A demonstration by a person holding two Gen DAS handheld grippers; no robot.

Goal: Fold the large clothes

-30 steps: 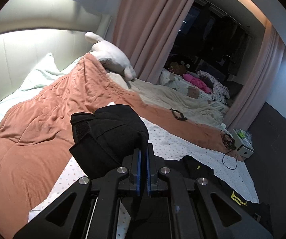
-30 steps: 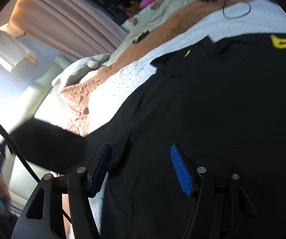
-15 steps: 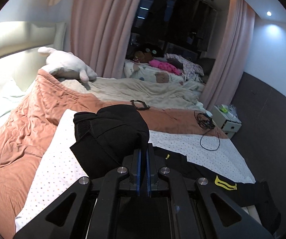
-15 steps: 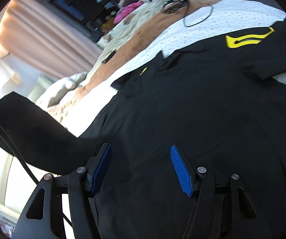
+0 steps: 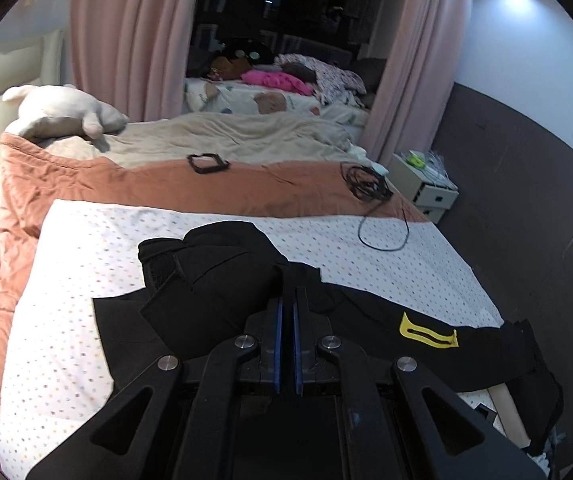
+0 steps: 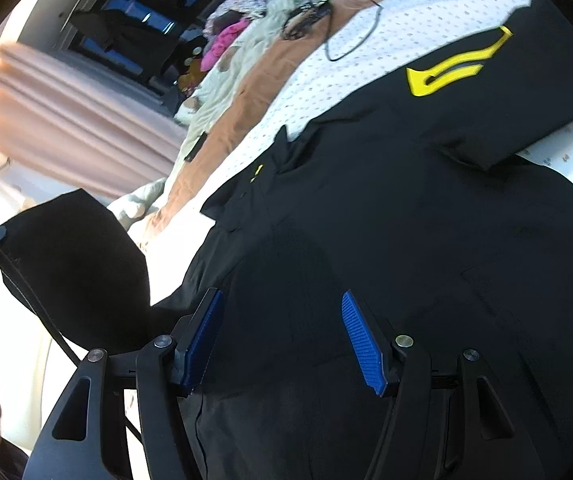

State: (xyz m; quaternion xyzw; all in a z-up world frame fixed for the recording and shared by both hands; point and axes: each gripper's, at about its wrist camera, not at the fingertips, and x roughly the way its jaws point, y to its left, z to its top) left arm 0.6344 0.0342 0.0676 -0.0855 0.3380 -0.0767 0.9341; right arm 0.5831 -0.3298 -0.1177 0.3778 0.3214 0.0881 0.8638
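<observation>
Black fabric, matte and unpatterned apart from yellow marks: the shirt (image 6: 406,240) lies spread on the dotted white sheet (image 5: 86,248), collar away from the fingers, with a small yellow mark at the collar and a larger yellow emblem (image 6: 458,68) on the sleeve beyond the right finger. Left gripper (image 5: 287,316): blue pads pressed together on a bunched sleeve (image 5: 214,276), which rises in a rumpled mound ahead and to the left of the fingertips, its cuff band showing. Right gripper (image 6: 282,336): fingers spread wide, nothing between them, poised over the flat body panel; the raised sleeve appears as a dark mass left of its left finger. Beyond the fingertips: rust-coloured quilt (image 5: 166,184), coiled black cable (image 5: 366,188), plush toy (image 5: 62,112).
</observation>
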